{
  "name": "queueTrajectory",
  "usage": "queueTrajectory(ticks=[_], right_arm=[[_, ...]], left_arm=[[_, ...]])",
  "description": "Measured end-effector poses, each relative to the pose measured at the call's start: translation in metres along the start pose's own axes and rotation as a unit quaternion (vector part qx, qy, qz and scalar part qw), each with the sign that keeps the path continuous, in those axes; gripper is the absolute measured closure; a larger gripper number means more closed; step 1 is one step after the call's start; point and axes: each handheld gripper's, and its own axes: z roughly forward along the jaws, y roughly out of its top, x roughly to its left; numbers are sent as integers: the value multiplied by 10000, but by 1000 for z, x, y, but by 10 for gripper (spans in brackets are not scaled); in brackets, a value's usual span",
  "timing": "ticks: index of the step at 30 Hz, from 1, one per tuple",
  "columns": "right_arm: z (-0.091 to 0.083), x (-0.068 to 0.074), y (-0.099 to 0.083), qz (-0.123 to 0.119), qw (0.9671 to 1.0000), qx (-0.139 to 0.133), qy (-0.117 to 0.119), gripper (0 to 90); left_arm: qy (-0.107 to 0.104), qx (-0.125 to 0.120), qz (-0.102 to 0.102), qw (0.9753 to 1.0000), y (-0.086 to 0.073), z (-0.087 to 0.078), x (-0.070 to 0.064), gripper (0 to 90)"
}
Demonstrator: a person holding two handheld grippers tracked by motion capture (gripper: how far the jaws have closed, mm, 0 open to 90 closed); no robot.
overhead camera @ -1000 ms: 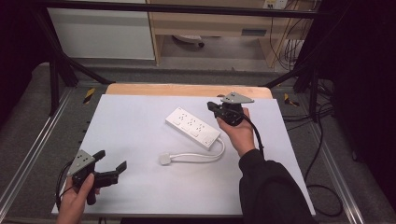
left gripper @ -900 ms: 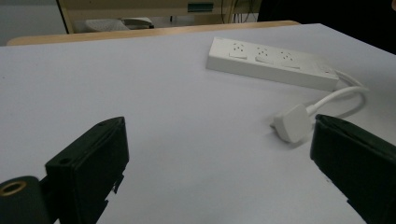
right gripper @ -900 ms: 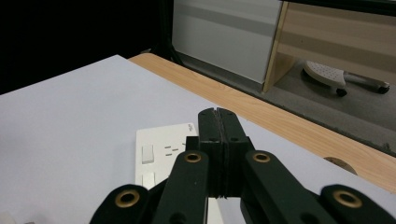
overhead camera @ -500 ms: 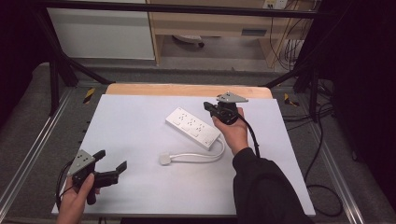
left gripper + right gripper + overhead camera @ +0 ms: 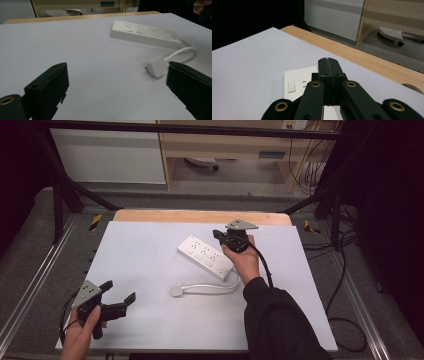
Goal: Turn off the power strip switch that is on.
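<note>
Surface: white sheet-covered table (image 5: pixel 150 265) is filling the middle of the high view, with a strip of bare light wood (image 5: pixel 200 216) running along its twelve o'clock edge.
Background: grey floor, a pale wooden cabinet (image 5: pixel 225 145) and black frame bars are showing beyond the table's twelve o'clock side.
Power strip: long white plastic multi-socket power strip (image 5: pixel 206 256) is lying flat near the table's centre, slanting from ten o'clock to four o'clock; in the left gripper view (image 5: pixel 145 36) it is sitting at about one o'clock.
Cord and plug: white cable (image 5: pixel 215 287) is curling out of the strip's four o'clock end and looping back to a white three-pin plug (image 5: pixel 177 291), which is resting on the sheet at six o'clock of the strip, apart from both grippers.
Right gripper: black two-jaw gripper in the person's right hand (image 5: pixel 218 235) is hovering over the strip's twelve o'clock side; its jaws are pressing flat together with nothing between them, as the right gripper view (image 5: pixel 328 62) is showing, with a socket switch (image 5: pixel 291 86) visible below at eight o'clock.
Left gripper: black two-jaw gripper in the left hand (image 5: pixel 119 292) is sitting at the table's seven o'clock corner, well apart from the strip; its jaws are standing wide apart and empty, framing the plug (image 5: pixel 157 66) in the left gripper view.
</note>
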Motion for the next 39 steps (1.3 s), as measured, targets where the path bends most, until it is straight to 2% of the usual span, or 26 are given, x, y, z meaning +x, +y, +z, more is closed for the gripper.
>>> queueTrajectory(ticks=[6, 15, 21, 39], right_arm=[[8, 3, -3, -34, 10000, -34, 13, 900], [21, 7, -3, -20, 9999, 67, 86, 900], [32, 14, -3, -103, 9997, 173, 150, 900], [45, 16, -10, -132, 9989, 421, 140, 900]], left_arm=[[1, 5, 2, 10000, 0, 0, 0, 45], [-7, -11, -16, 10000, 0, 0, 1, 45], [-11, -14, -10, 10000, 0, -1, 1, 45], [2, -14, 6, 10000, 0, 0, 1, 45]])
